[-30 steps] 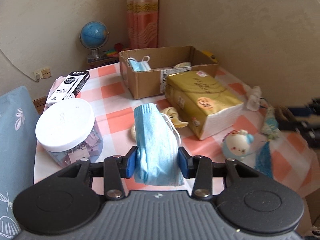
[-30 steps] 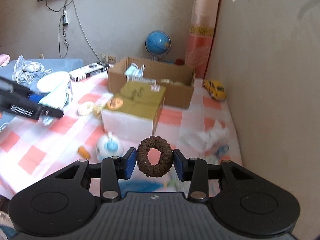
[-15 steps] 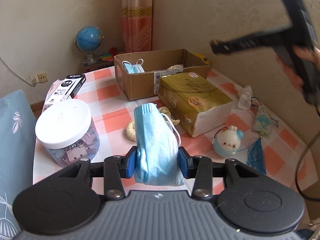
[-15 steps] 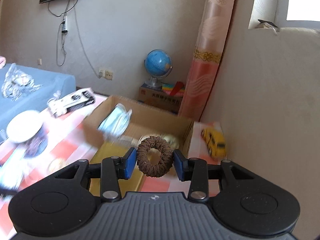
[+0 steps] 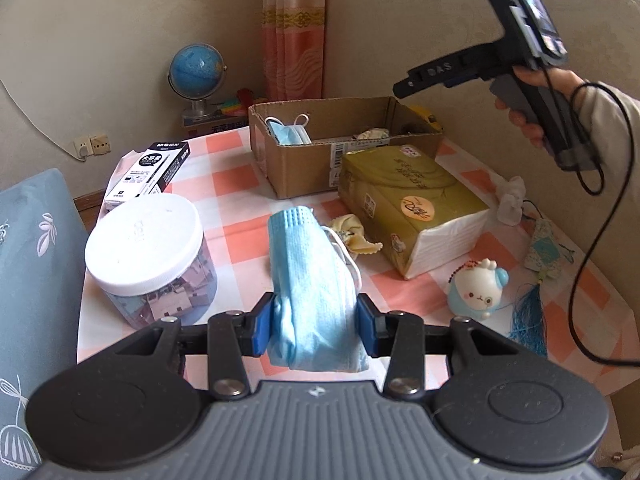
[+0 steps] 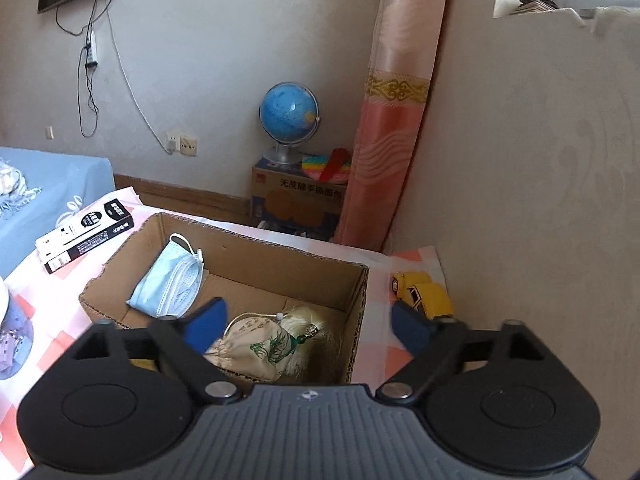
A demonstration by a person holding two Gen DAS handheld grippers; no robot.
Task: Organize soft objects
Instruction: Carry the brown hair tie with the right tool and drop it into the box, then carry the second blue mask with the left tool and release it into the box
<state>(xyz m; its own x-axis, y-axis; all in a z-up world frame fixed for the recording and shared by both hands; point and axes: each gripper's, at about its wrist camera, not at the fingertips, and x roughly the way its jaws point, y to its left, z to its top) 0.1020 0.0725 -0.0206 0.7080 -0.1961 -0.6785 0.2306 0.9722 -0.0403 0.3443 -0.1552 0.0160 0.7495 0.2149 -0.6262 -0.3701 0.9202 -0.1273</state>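
Note:
My left gripper (image 5: 316, 316) is shut on a folded blue face mask (image 5: 308, 264), held above the checked tablecloth. The open cardboard box (image 5: 304, 168) stands at the back of the table. My right gripper (image 6: 308, 322) hangs over that cardboard box (image 6: 248, 248); its jaws are opening and nothing shows between them. In the left wrist view the right gripper (image 5: 404, 90) sits in a hand above the box's right end. Inside the box lie another blue mask (image 6: 172, 280) and a cream drawstring pouch (image 6: 256, 340). No hair tie is visible.
A gold tissue pack (image 5: 408, 204) lies in front of the box, with a yellow cloth (image 5: 352, 232) beside it. A white-lidded jar (image 5: 148, 248) and a black carton (image 5: 156, 168) stand left. A plush keychain (image 5: 478, 286), a tasselled sachet (image 5: 544, 252) and a yellow toy car (image 6: 420, 292) lie right.
The right gripper travelled from the table's near side to above the cardboard box. It held a brown hair tie; now its jaws are spread and the tie is gone. The left gripper stayed put.

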